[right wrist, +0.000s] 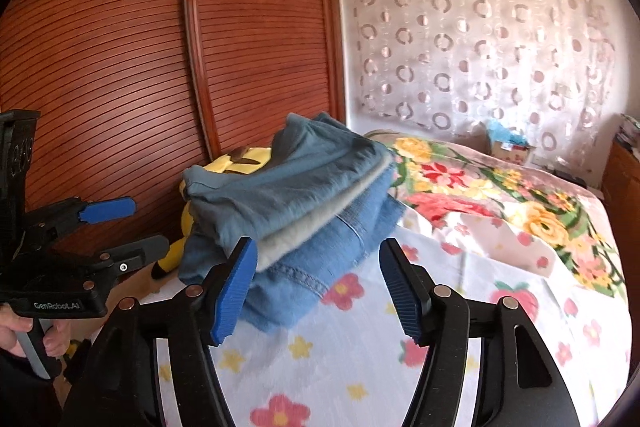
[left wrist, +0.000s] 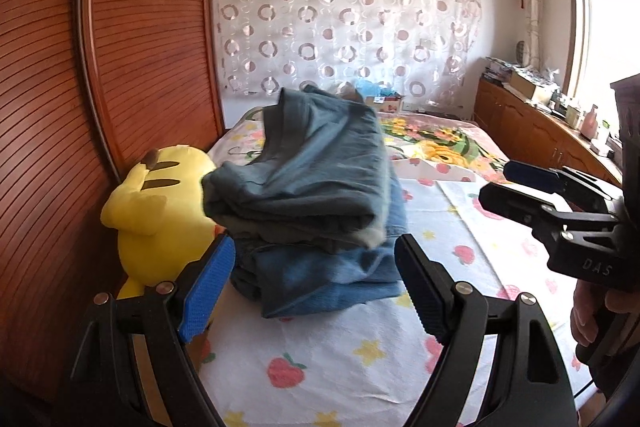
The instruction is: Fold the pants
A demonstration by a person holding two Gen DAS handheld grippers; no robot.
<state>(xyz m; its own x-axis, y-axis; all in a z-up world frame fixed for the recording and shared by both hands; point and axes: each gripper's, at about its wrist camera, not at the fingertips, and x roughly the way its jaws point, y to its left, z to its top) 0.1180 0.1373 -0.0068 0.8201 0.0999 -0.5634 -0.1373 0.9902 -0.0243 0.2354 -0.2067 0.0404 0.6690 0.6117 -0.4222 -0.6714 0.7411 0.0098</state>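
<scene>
Left wrist view showed soft, floppy pants (left wrist: pixel 308 187) beside the yellow toy (left wrist: pixel 160 203); both grippers (left wrist: pixel 316 283) (right wrist: pixel 316 287) were wide open, empty.

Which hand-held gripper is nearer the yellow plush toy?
Left. The left hand-held gripper is open right beside the yellow plush toy; the right hand-held gripper is open across the folded pants.

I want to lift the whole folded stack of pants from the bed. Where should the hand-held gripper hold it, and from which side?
Grip the stack of pants at its near lower edge, where the stitched denim layer lies on the sheet, coming in low from the front. The open layers face this way, so one pinch could catch them all. The left hand-held gripper and right hand-held gripper are both open and empty.
</scene>
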